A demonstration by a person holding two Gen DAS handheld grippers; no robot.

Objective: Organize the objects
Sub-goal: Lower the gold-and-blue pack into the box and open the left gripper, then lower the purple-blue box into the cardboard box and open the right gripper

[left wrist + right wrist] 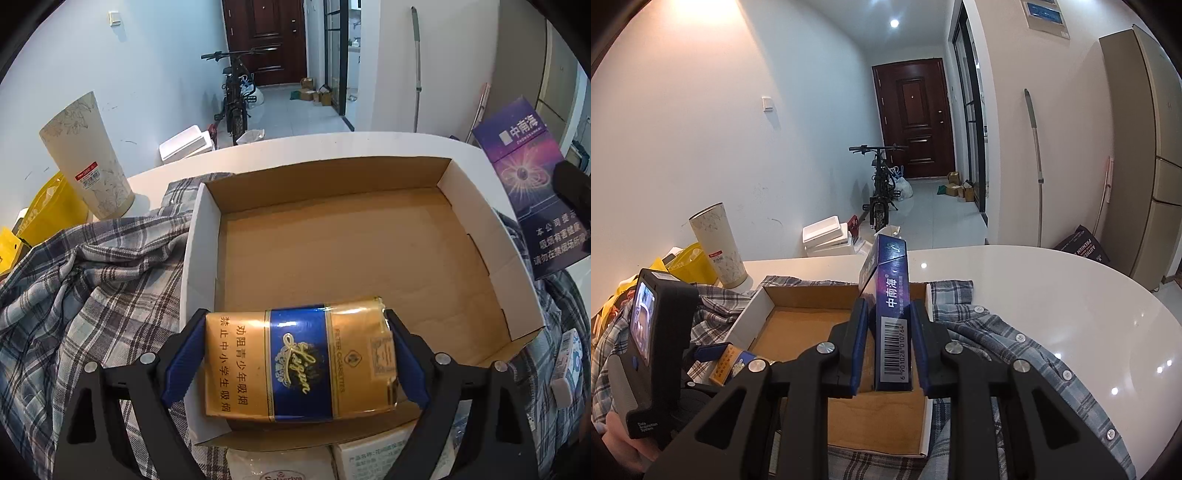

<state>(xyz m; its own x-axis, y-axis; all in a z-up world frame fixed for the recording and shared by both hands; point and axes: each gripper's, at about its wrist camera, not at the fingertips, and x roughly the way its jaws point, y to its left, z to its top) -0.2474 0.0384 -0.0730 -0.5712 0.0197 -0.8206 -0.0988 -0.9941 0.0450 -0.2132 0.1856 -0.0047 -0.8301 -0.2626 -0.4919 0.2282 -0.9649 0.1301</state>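
Observation:
A gold and blue cigarette pack [299, 358] lies flat in the near left corner of an open cardboard box [199, 258]. My left gripper [295, 314] straddles the pack lengthwise, jaws open, with a sliver of gap at the left pad [181, 362]. In the right wrist view the same pack [729, 365] shows beside the left gripper's body. My right gripper [889, 304] is shut on a long dark blue carton [892, 317], held narrow side up above the box [746, 317]. That carton [524, 173] also appears at the right in the left wrist view.
A crumpled plaid shirt [92, 277] lies under and around the box on the white table [1052, 288]. A cream cylinder [85, 155] and a yellow bag [48, 210] stand at the far left. White packets [369, 458] sit against the box's near edge.

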